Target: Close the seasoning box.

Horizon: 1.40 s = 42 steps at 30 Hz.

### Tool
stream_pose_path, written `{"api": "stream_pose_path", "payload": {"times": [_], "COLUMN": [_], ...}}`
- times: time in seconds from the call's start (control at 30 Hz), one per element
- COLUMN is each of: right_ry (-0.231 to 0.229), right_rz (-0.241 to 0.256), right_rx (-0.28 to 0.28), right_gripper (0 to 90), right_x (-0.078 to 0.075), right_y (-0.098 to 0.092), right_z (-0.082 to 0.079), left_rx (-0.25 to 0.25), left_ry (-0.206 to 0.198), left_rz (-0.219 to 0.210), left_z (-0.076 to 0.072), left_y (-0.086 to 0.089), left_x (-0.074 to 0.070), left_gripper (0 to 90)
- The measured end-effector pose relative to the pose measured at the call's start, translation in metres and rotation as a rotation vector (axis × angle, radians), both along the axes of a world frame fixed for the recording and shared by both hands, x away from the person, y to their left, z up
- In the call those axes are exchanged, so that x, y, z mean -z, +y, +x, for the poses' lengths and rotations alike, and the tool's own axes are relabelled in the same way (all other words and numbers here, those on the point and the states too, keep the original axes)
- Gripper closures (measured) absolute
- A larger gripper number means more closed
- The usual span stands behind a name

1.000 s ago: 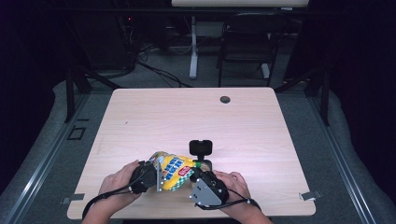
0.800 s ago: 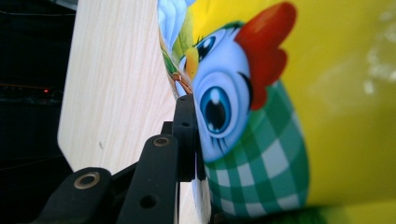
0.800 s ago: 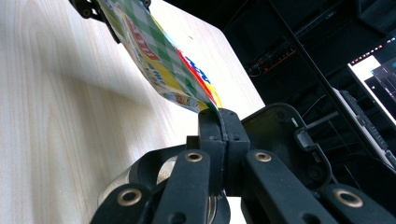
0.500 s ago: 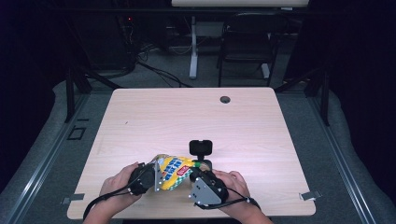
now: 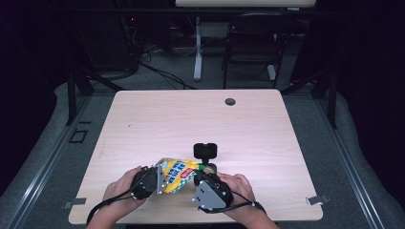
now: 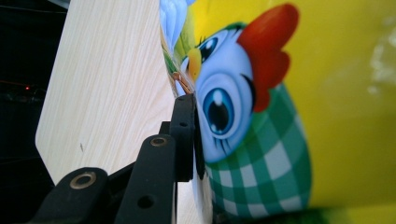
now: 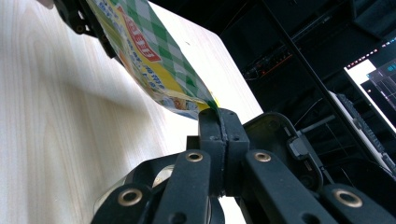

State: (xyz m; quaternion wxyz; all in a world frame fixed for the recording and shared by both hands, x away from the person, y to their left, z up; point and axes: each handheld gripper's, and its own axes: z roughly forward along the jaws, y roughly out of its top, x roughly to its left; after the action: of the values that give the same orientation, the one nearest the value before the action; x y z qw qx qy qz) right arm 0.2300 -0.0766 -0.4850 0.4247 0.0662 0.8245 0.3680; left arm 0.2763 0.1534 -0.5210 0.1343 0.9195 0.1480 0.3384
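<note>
At the bench's [image 5: 143, 124] near edge, the yellow snack bag [image 5: 177, 173] hangs between both grippers: left gripper [image 5: 155, 180] fingers pinch one edge, right gripper [image 5: 199, 177] fingers clamp the opposite corner, above the wood.

The snack bag [image 6: 299, 116] runs past the left gripper view's edges, its lettering unreadable.

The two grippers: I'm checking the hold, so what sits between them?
High view: the yellow snack bag spans the gap from left gripper to right gripper, each pinching an edge.
</note>
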Motion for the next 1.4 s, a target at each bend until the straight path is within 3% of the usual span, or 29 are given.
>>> {"api": "stream_pose_path", "payload": {"times": [0.43,0.83,1.4], "right_ry": [-0.004,0.004,-0.001], "right_rz": [-0.003,-0.002,0.005], "right_rx": [0.003,0.004,0.002], "right_gripper": [90.0,90.0,89.7], "right_x": [0.000,0.002,0.003], "right_y": [0.002,0.004,0.006], "right_z": [0.001,0.003,0.003], "left_rx": [0.001,-0.008,0.000], "left_ry": [0.015,0.064,0.128], "left_rz": [-0.016,-0.068,-0.125], "left_z": [0.001,0.006,0.009], "left_y": [0.001,0.005,0.006], "left_x": [0.004,0.008,0.014], "left_gripper": [68.5,74.6,75.3]}}
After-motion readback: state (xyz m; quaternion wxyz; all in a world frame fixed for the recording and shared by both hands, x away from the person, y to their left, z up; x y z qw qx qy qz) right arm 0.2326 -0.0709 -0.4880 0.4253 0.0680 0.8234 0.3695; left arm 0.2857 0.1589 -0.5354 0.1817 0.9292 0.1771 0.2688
